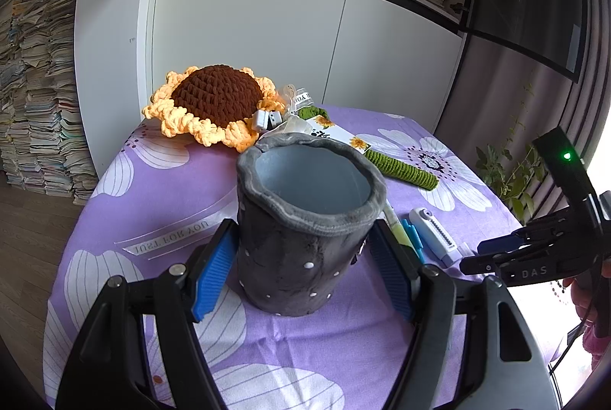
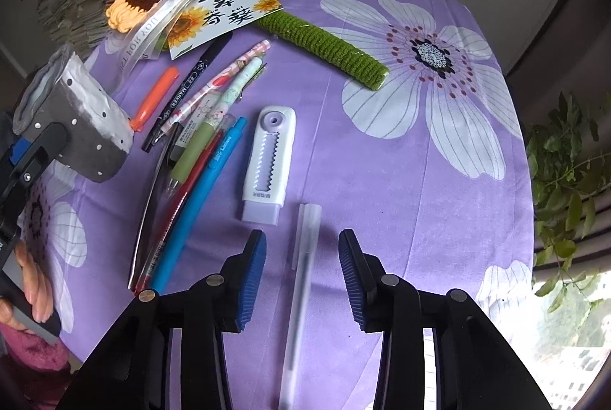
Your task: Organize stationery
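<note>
My left gripper (image 1: 303, 265) clamps one grey cup (image 1: 305, 219), my right gripper (image 2: 302, 276) gapes around one clear pen (image 2: 301, 280), beside seven other pens (image 2: 198, 158) and one eraser (image 2: 269, 162).

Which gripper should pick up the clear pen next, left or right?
Right. The right gripper is open with the clear pen lying between its jaws, untouched. The left gripper is shut on the grey holder, keeping it upright on the cloth.
</note>
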`<action>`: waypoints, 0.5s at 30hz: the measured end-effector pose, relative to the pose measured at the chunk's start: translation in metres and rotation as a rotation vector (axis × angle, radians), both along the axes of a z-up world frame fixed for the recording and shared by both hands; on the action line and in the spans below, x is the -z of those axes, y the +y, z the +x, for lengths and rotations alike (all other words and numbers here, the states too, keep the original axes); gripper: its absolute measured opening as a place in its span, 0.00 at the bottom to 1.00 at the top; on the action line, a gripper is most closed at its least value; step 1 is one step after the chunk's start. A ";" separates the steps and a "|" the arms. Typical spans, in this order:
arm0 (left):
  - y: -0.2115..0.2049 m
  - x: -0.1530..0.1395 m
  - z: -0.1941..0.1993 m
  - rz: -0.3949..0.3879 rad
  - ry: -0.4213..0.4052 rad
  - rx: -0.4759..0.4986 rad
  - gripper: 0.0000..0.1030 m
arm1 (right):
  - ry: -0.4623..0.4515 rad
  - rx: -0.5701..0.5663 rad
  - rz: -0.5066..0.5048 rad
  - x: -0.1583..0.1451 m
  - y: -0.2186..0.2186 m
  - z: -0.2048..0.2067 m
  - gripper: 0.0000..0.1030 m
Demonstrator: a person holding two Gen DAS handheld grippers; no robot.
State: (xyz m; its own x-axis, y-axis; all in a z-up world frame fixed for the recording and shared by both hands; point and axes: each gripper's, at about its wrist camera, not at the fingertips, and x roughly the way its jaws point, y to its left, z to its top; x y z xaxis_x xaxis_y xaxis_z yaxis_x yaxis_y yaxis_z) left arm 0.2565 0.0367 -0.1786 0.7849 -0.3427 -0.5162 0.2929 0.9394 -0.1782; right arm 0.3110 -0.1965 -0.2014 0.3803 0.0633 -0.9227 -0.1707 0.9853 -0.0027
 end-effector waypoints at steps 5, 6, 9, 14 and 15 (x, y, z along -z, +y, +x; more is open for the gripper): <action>0.000 0.000 0.000 0.001 0.000 0.000 0.68 | 0.012 0.020 -0.014 0.005 -0.001 0.004 0.38; 0.000 0.000 0.000 0.001 0.000 0.000 0.68 | 0.012 0.020 -0.017 0.005 -0.001 0.005 0.38; 0.000 0.000 0.000 0.000 0.000 0.000 0.68 | 0.004 0.013 -0.039 0.004 0.000 0.007 0.38; 0.000 0.000 0.000 -0.001 0.001 0.000 0.68 | -0.014 0.004 -0.006 0.004 -0.002 0.011 0.31; 0.000 0.000 0.000 -0.001 0.000 0.000 0.68 | -0.014 0.003 0.013 0.005 -0.003 0.013 0.31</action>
